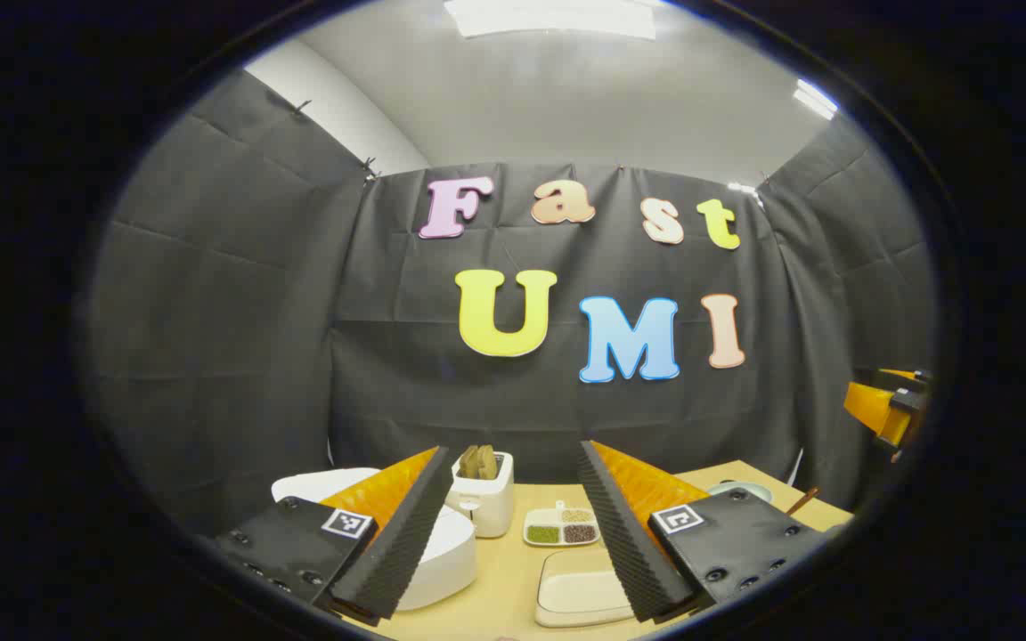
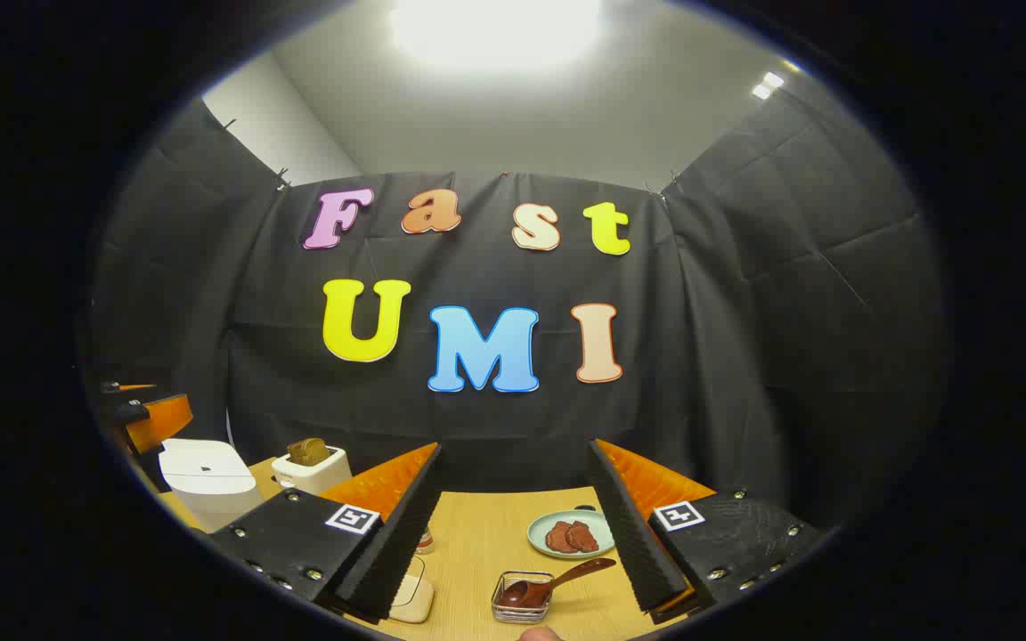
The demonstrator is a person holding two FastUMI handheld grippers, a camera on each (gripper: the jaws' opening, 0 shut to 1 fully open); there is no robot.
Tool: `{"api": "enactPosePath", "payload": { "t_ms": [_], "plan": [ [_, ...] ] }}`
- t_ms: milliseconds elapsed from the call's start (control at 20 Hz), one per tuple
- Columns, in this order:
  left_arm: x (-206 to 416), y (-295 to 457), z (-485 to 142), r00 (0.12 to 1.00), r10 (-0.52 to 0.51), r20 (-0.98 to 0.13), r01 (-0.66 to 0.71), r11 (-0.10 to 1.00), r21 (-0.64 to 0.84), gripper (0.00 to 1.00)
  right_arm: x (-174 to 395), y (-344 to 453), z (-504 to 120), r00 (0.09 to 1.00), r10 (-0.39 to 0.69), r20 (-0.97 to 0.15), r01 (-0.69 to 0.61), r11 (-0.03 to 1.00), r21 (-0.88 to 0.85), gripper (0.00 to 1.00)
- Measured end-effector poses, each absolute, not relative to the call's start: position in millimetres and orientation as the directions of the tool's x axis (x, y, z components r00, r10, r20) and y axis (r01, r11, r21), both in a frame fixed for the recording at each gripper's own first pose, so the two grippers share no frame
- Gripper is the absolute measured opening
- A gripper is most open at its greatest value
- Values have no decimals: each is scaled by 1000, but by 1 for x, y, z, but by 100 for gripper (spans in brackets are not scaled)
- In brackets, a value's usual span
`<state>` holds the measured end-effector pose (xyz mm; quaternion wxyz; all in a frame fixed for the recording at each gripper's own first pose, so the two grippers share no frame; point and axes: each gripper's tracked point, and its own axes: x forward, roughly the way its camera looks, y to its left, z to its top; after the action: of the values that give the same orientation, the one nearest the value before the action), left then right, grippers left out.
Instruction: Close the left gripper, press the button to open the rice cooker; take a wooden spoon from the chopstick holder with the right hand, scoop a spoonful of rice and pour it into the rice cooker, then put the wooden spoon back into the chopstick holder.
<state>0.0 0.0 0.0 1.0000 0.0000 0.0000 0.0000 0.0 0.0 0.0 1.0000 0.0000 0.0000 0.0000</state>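
Note:
My left gripper (image 1: 513, 447) is open and holds nothing, raised above the near edge of the table. Partly behind its left finger sits the white rice cooker (image 1: 446, 556), lid down; the right gripper view has it at the far left (image 2: 206, 481). My right gripper (image 2: 516, 445) is also open and empty. Below and between its fingers a dark wooden spoon (image 2: 557, 580) lies with its bowl in a small square glass dish (image 2: 522, 598), handle pointing up to the right. Each gripper appears at the edge of the other's view, the right gripper (image 1: 887, 409) and the left gripper (image 2: 148, 414).
A white box (image 1: 482, 499) with brown pieces in its top stands behind the cooker. A divided dish of grains (image 1: 562, 525) and a cream tray (image 1: 584, 596) sit mid-table. A pale green plate (image 2: 571, 534) holds reddish-brown pieces. The wooden table (image 2: 477, 534) ends at the black cloth wall.

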Motion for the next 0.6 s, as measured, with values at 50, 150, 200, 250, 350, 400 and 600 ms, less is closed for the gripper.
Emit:
{"api": "enactPosePath", "payload": {
  "t_ms": [50, 150, 200, 250, 350, 400, 600],
  "plan": [
    [0, 0, 2, 1000, 0, 6, 0, 1000, 6, 98, 0, -1, -2, 1000, 0, -4, 0, 1000, -4, 96],
    [0, -3, 9, 1000, -15, 23, 15, 1000, 9, 99, -1, -3, -3, 1000, -2, -3, 2, 1000, -10, 96],
    [-2, -5, 9, 999, -22, 25, 22, 1000, 7, 98, 0, -3, -4, 1000, -2, -4, 2, 1000, -12, 96],
    [-2, -6, 11, 999, -28, 25, 28, 1000, 3, 98, -1, -3, -5, 1000, -1, -6, 1, 1000, -11, 96],
    [-2, -3, 9, 999, -28, 22, 28, 1000, -7, 98, 1, -2, -7, 1000, 2, -16, -2, 1000, -6, 96],
    [-4, -1, 10, 999, -26, 25, 26, 1000, -8, 99, 1, -3, -6, 1000, 3, -18, -3, 1000, -3, 96],
    [-7, 4, 16, 999, -21, 42, 20, 1000, 16, 98, 1, -1, -1, 1000, 6, -5, -6, 1000, -7, 96]
  ]
}}
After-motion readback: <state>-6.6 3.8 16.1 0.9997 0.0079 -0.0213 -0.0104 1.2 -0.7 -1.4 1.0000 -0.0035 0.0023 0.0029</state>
